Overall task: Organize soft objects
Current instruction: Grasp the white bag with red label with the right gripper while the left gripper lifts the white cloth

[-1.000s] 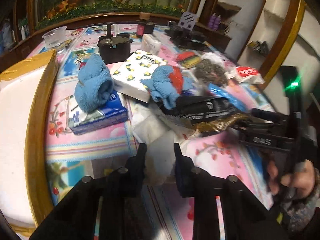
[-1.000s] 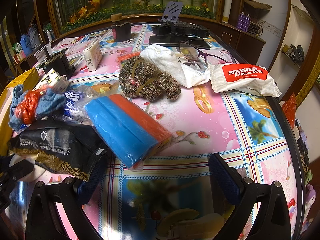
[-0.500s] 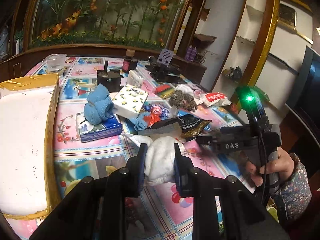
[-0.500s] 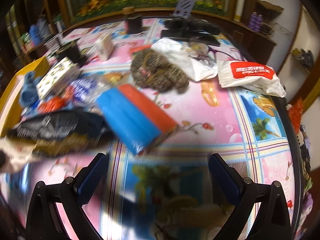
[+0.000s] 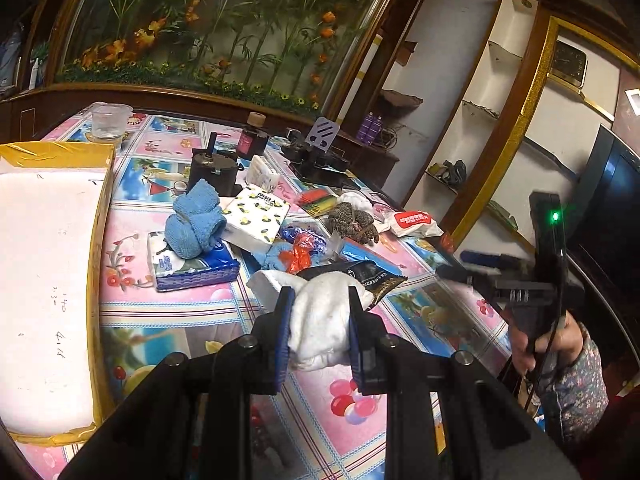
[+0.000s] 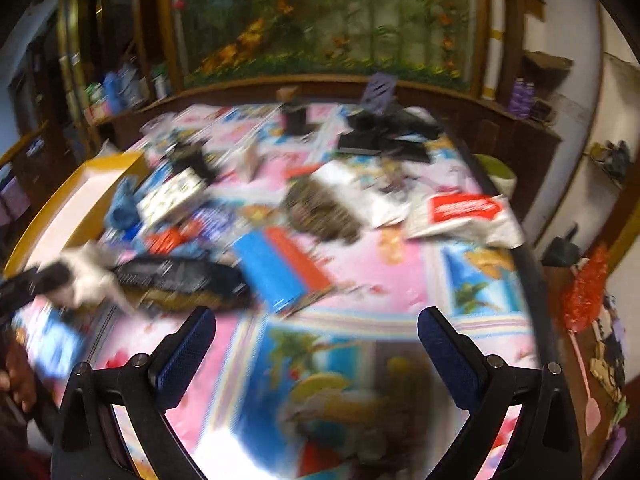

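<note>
My left gripper (image 5: 318, 294) is shut on a white soft cloth (image 5: 320, 320) and holds it above the table. The cloth also shows in the blurred right wrist view (image 6: 90, 276). A blue rolled towel (image 5: 194, 220) sits on a blue tissue pack (image 5: 192, 266). A smaller blue cloth with a red piece (image 5: 286, 254) lies behind the held cloth. A brown knitted bundle (image 5: 354, 220) lies farther right. My right gripper (image 6: 316, 318) is open and empty above the table's front; it shows in the left wrist view (image 5: 480, 264).
A large white foam box with yellow tape (image 5: 48, 264) stands at the left. A black snack bag (image 5: 372, 276), a lemon-print box (image 5: 258, 216), a blue and orange packet (image 6: 280, 268), a red-labelled white pack (image 6: 464, 212) and a plastic cup (image 5: 108, 120) lie on the patterned table (image 5: 180, 312).
My left gripper has lifted the white cloth off the table and pulled back. The right gripper has risen and swung, staying open; its view is now blurred.
</note>
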A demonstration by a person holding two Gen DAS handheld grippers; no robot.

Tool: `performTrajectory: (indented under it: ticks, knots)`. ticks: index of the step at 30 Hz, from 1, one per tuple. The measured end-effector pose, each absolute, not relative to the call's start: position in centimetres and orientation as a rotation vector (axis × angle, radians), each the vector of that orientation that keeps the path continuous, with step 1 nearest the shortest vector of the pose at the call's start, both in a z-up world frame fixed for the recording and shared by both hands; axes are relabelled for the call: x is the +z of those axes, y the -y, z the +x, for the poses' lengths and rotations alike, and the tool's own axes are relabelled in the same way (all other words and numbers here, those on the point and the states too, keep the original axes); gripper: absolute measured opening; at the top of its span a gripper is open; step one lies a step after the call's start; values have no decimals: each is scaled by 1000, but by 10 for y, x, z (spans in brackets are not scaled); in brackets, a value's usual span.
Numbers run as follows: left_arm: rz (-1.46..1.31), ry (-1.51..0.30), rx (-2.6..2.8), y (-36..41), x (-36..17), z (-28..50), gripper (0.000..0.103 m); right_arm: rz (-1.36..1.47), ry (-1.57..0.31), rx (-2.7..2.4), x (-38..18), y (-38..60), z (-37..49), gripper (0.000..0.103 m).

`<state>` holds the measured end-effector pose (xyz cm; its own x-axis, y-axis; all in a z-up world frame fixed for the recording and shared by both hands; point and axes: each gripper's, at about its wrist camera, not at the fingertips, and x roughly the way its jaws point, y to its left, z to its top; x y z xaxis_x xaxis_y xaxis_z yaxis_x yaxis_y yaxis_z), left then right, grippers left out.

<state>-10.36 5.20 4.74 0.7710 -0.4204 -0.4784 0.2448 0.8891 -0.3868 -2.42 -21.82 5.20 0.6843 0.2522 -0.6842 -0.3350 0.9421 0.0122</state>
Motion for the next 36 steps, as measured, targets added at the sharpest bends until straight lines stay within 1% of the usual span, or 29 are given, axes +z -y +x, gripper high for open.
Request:
performTrajectory:
  ticks: [3, 6, 12, 16, 19, 23, 24, 26, 29, 33, 36]
  knots:
    - [-310, -595, -368, -52, 47, -104, 23, -81, -701, 170, 68, 250, 1, 102]
    - [-313, -598, -367, -52, 46, -103, 23, -40, -704, 72, 74, 281, 32, 102]
    - [-313, -608, -362, -52, 45, -102, 23, 186, -756, 87, 65, 327, 101, 102]
    - [-304, -615, -353, -51, 44, -101, 23, 235, -786, 59, 52, 337, 137, 102]
    - [-303, -613, -350, -51, 44, -102, 23, 270, -848, 137, 40, 329, 138, 102]
    - [-307, -624, -358, -51, 44, -99, 23, 328, -929, 463, 35, 297, 94, 102]
    - [-308, -629, -360, -51, 43, -98, 23, 318, -929, 527, 36, 291, 84, 102]
    - [-311, -634, -358, -51, 42, -97, 23, 240, -864, 514, 49, 288, 70, 102]
    - [-311, -630, -354, -51, 43, -98, 23, 178, -814, 399, 59, 299, 83, 102]
    - [-308, -618, -344, -52, 44, -100, 23, 182, -933, 382, 40, 294, 111, 102]
    - [-307, -624, -344, -51, 44, -99, 23, 243, -999, 381, 25, 288, 117, 102]
